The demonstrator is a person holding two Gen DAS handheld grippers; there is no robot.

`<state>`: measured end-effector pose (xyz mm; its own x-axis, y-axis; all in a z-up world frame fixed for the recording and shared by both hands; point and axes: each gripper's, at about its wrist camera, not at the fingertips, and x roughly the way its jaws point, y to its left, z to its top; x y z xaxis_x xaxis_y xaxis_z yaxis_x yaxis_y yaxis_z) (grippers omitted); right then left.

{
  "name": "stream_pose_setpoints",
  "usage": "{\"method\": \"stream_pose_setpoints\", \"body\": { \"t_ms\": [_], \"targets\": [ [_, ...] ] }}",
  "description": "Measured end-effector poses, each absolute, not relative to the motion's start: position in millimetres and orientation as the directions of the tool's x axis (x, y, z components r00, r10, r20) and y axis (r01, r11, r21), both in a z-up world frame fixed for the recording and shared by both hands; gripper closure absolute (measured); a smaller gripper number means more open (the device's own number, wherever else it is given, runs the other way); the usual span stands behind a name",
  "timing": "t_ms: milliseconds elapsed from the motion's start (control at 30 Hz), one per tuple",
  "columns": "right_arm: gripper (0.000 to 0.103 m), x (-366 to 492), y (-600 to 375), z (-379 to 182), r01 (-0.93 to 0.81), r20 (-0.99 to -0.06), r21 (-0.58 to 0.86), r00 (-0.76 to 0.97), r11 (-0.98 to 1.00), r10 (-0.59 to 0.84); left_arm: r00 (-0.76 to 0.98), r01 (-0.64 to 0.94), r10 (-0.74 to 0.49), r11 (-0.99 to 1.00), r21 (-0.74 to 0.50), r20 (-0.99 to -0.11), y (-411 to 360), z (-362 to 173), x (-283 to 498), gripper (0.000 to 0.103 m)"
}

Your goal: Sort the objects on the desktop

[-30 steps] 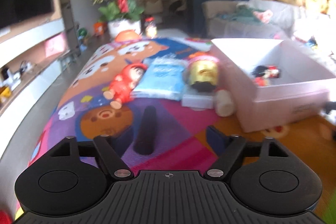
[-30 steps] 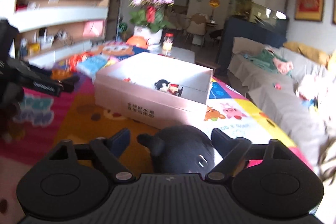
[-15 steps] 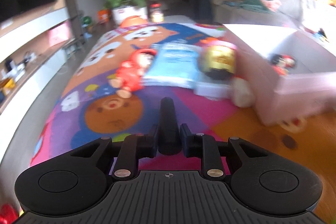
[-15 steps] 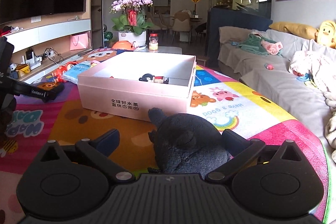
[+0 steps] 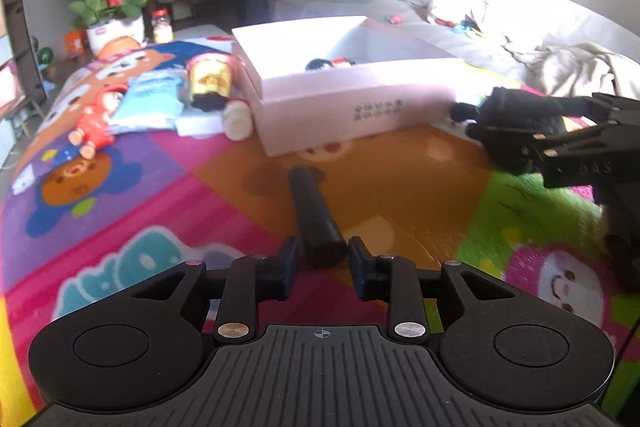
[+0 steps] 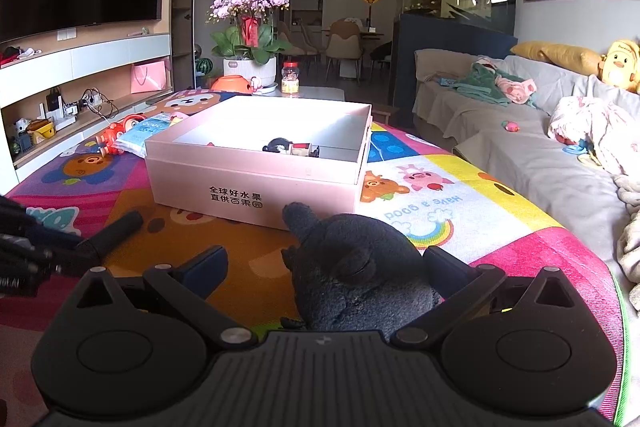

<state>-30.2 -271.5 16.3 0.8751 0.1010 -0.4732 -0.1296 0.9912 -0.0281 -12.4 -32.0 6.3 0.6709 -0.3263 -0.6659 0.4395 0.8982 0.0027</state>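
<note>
My left gripper (image 5: pixel 320 261) is shut on a black cylinder (image 5: pixel 314 211), which sticks out forward over the colourful play mat, in front of the pink box (image 5: pixel 352 107). The same cylinder (image 6: pixel 114 231) enters the right wrist view from the left edge. My right gripper (image 6: pixel 324 263) stands wide open around a dark plush toy (image 6: pixel 352 275) lying on the mat near the pink box (image 6: pixel 256 187). The left finger is clear of the plush and the right finger is close beside it. A small figure (image 6: pixel 290 147) lies inside the box.
Left of the box lie a red doll (image 5: pixel 96 123), a blue pack (image 5: pixel 152 99) and a gold-fronted toy (image 5: pixel 210 83). A flower pot (image 5: pixel 114 27) stands at the mat's far end. A grey sofa (image 6: pixel 520 147) with clothes and a yellow plush runs along the right.
The left jaws closed on the black cylinder, then carried it right, from beside the red doll to in front of the box. The right jaws widened around the plush.
</note>
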Motion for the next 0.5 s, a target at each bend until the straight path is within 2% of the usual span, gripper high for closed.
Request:
{"method": "stream_pose_setpoints", "body": {
  "t_ms": [400,433,500],
  "targets": [
    [0.0,-31.1,-272.4,17.3,-0.133,-0.477,-0.027,0.872,0.991,0.104,0.702,0.409,-0.292,0.912,0.032,-0.649,-33.8,2.9,-7.3,0.04],
    [0.0,-32.3,-275.5,20.0,-0.143,-0.479,-0.016,0.87,0.99,0.118,0.708,0.405,-0.287,0.913,0.039,-0.645,-33.5,1.9,-8.0,0.034],
    [0.0,-35.0,-289.6,29.8,-0.152,-0.474,0.063,0.865,0.986,0.163,0.712,0.401,-0.287,0.915,0.035,-0.641,-32.0,0.6,-9.1,0.032]
  ]
}}
